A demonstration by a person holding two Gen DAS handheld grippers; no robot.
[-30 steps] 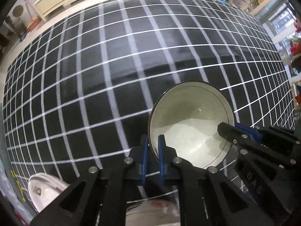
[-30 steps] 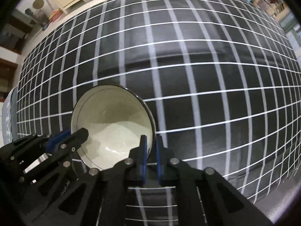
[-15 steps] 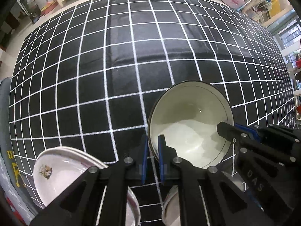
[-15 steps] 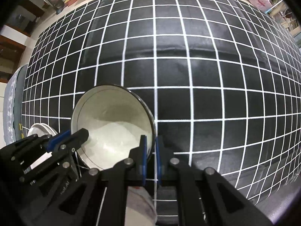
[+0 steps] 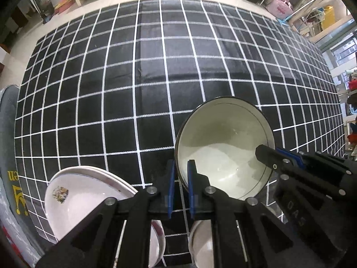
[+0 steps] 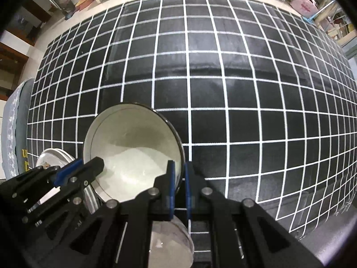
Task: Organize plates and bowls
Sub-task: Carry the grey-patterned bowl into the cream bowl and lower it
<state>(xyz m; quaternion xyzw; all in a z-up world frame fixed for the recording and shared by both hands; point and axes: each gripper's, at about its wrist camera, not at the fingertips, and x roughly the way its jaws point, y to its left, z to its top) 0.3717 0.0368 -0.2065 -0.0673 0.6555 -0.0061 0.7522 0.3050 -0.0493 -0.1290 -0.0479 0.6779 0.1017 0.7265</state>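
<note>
Black grid tablecloth (image 5: 138,84) fills the frame. The dark-rimmed bowl (image 5: 225,145), lower right, is clamped at opposite rims by left gripper (image 5: 179,187) and right gripper (image 6: 178,186). Keep it level; lower squarely onto the bowl (image 5: 202,243) beneath, beside the plates (image 5: 73,201) at lower left.

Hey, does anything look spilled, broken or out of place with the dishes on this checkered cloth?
Nothing stands out. The bowl is empty and whole, gripped at opposite rims by the left gripper and right gripper. The plates sit neatly stacked; no spills on the cloth.
</note>
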